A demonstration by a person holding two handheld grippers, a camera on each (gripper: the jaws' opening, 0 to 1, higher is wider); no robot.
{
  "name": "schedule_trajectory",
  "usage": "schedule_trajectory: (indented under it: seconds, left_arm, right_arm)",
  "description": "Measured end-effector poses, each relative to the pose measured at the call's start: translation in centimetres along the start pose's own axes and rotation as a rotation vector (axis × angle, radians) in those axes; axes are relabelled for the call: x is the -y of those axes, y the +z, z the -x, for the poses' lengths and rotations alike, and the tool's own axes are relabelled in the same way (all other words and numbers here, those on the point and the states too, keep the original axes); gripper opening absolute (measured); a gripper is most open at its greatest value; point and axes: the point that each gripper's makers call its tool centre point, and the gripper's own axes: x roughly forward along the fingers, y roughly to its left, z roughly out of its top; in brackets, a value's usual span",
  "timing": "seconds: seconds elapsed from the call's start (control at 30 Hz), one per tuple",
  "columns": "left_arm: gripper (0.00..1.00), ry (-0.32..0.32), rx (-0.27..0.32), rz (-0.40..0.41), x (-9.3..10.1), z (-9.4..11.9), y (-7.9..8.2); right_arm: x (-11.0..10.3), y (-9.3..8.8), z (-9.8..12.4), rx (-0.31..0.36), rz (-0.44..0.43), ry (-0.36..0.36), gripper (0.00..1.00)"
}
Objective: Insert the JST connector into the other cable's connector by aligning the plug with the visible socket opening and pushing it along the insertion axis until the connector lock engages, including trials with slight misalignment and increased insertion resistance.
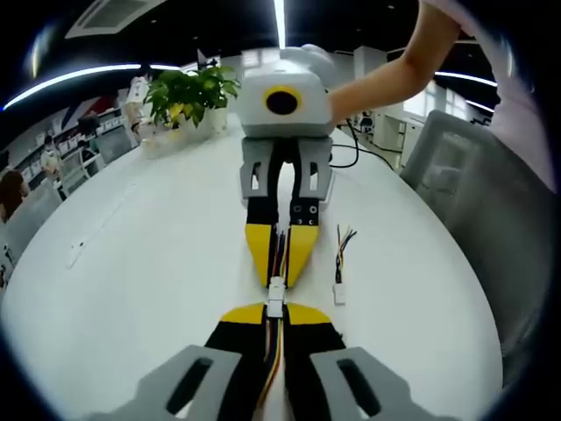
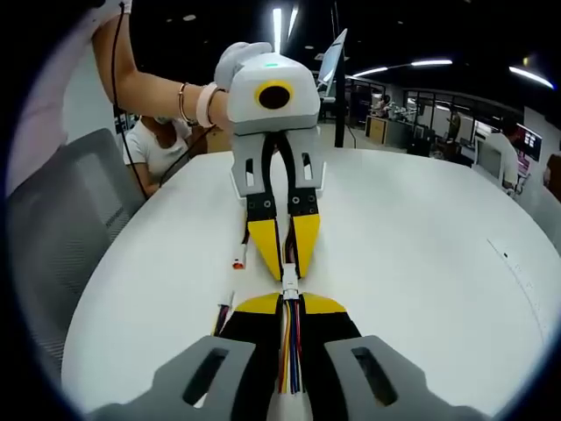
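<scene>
2 hand-held grippers [image 1: 275, 309] [image 2: 290, 296] clamped on mated connectors [image 1: 276, 296], white round table [image 1: 149, 263], potted plant [image 1: 187, 95], office behind

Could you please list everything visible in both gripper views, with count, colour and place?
white JST connector pair: one, white, meeting between the two grippers' tips; whether fully locked cannot be told.
multicoloured wire cables: two, one running back through each gripper.
spare short cable with white plug: one, multicoloured wires, lying on the table beside the right gripper.
round white table: one, white, under everything.
green potted plant: one, at the table's far edge.
grey mesh chair: one, at the table's side.
ceiling light strips: several, white, overhead.
left gripper: yellow-and-black tips, shut on its cable.
right gripper: same colours, shut on its cable.
person's bare forearm: behind the right gripper.
</scene>
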Motion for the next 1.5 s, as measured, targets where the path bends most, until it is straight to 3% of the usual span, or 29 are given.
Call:
schedule_trajectory:
  seconds: [0.77, 1.5]
  left_arm:
    - [0.0, 0.001, 0.011, 0.022, -0.18, -0.29, -0.49]
    - [0.05, 0.01, 0.005, 0.104, -0.59, -0.44, -0.88]
  right_arm:
    - [0.17, -0.41, -0.34, 0.007, 0.0, -0.007, 0.04]
    - [0.45, -0.29, -0.4, 0.001, -0.052, -0.009, 0.08]
